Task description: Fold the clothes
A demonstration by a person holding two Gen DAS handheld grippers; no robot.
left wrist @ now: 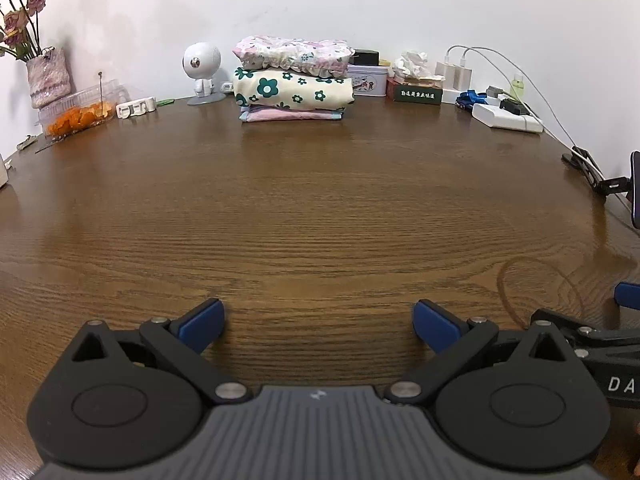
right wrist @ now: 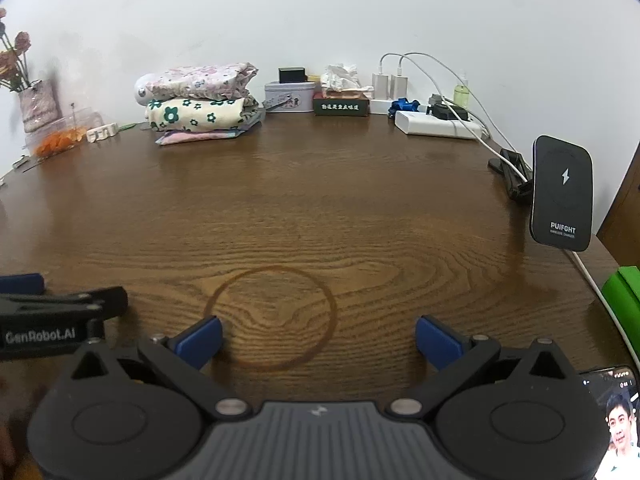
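Both claws stand spread with nothing between their blue pads. From the left wrist view, the left gripper (left wrist: 319,322) fills the bottom of the frame, its jaws wide apart over the bare wooden table (left wrist: 320,220); at the lower right edge part of the right gripper (left wrist: 624,320) shows, just beside it. The stack of folded clothes (left wrist: 294,78) sits at the upper middle of the frame, against the white wall: a pink floral piece on top, a cream piece with green flowers under it, a pink piece at the base; left of the stack stands a small white round-headed figure (left wrist: 202,70); at the upper left a vase of dried roses (left wrist: 48,76) and a clear box of orange pieces (left wrist: 78,114); right of the stack a tin (left wrist: 368,80), a tissue box (left wrist: 418,88) and a white power strip (left wrist: 506,118) with chargers.

From the right wrist view, the right gripper (right wrist: 319,338) is likewise released, jaws parted above a dark ring stain (right wrist: 272,318) on the wood; the left gripper (right wrist: 60,312) enters at the lower left edge. The folded stack (right wrist: 200,102) lies at the upper left of centre; a black wireless charger (right wrist: 562,192) stands at the right edge, and a phone screen (right wrist: 612,420) shows in the bottom right corner.
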